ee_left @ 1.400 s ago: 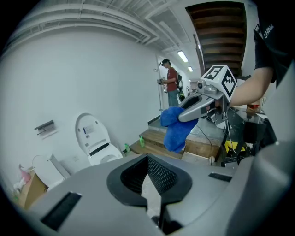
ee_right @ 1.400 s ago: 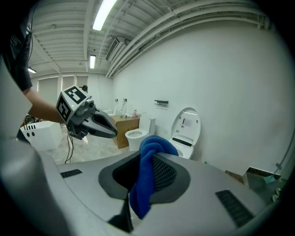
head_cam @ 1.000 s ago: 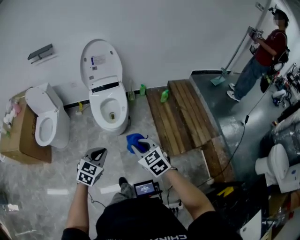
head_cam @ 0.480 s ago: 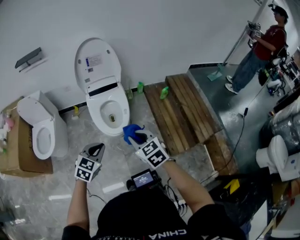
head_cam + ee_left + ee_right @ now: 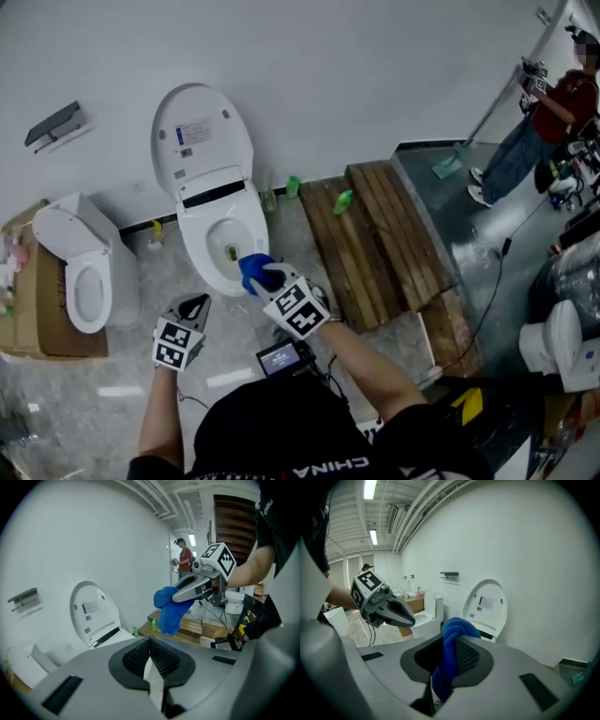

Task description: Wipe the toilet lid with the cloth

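Note:
A white toilet (image 5: 223, 239) stands against the wall with its lid (image 5: 202, 134) raised upright; the lid (image 5: 486, 605) also shows in the right gripper view and the lid (image 5: 91, 611) in the left gripper view. My right gripper (image 5: 261, 277) is shut on a blue cloth (image 5: 251, 272), just at the bowl's front rim. The cloth (image 5: 450, 658) hangs bunched between its jaws. My left gripper (image 5: 194, 306) is shut and empty, to the left and nearer me than the bowl.
A second white toilet (image 5: 80, 272) and a cardboard box (image 5: 33, 300) stand at the left. Wooden planks (image 5: 375, 234) with green bottles (image 5: 343, 201) lie at the right. A person (image 5: 544, 112) stands far right. A device with a screen (image 5: 279, 357) and cables lies on the floor near me.
Both grippers have moved forward towards the toilet. The blue cloth, earlier over the floor in front of the bowl, now sits at the bowl's front rim.

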Demonstrator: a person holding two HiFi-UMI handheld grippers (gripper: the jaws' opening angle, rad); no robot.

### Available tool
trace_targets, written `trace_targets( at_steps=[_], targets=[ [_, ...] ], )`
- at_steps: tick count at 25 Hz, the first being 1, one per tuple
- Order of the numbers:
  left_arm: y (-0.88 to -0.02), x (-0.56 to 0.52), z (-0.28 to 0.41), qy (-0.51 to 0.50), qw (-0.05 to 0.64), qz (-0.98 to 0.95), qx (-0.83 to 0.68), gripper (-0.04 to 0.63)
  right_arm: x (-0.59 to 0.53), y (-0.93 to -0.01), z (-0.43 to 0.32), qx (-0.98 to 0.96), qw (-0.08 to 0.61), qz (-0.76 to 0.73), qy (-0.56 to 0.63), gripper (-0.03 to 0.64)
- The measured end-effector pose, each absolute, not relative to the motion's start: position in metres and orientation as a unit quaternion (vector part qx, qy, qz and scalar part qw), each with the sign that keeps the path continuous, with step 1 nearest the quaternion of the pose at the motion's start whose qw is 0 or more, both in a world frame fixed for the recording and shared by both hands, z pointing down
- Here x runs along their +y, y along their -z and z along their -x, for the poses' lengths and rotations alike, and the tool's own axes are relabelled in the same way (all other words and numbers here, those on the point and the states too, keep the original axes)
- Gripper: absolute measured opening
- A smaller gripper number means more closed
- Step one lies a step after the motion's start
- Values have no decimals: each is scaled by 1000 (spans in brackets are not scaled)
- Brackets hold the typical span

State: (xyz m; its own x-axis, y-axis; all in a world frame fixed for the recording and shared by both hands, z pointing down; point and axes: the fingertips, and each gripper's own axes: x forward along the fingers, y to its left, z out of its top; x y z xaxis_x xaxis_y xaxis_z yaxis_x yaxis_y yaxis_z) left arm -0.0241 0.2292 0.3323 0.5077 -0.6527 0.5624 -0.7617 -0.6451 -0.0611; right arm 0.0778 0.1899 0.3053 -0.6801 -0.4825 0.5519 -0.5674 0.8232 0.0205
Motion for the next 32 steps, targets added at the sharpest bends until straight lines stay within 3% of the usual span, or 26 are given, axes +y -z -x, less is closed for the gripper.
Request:
trace_targets(
  at_steps=[13,32],
  targets=[
    [-321,49,24,-297,124,-828,-460,11,-1,-296,-59,-937,271,-207,-82,57],
    [-317,-36,36,-314,98,-847,-418,11,-83,-296,-36,-932,255,-237,-105,57]
  ],
)
